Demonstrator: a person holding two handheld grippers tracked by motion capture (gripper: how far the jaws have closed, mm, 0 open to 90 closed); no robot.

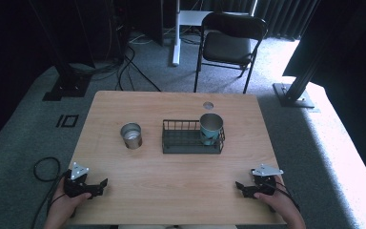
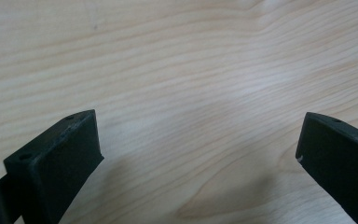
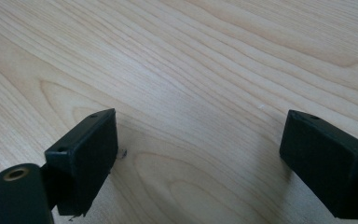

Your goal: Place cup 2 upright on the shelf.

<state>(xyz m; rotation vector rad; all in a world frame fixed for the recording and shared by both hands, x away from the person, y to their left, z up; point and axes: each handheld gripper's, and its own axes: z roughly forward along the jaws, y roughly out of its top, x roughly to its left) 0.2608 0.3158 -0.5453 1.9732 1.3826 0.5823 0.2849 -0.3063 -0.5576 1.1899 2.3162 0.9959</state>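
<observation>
The left gripper [image 1: 96,185] rests at the near left corner of the wooden table [image 1: 171,200], its jaws spread wide with nothing but bare wood grain between them. The right gripper [image 1: 242,187] sits mirrored at the near right corner, released the same way and holding nothing. Both point inward and lie low on the tabletop, which reads to me as a resting stance: hands parked clear of the work so either can set off.

Farther out, a bare metal cup [image 1: 131,135] stands upright on the table, alone, a little left of centre. Just to its right, apart from it, sits a black wire basket [image 1: 183,142], and a teal cup [image 1: 211,128] stands upright in the basket's right end. I would guess the metal cup is meant to go in beside it, and the left gripper has the shorter reach.
</observation>
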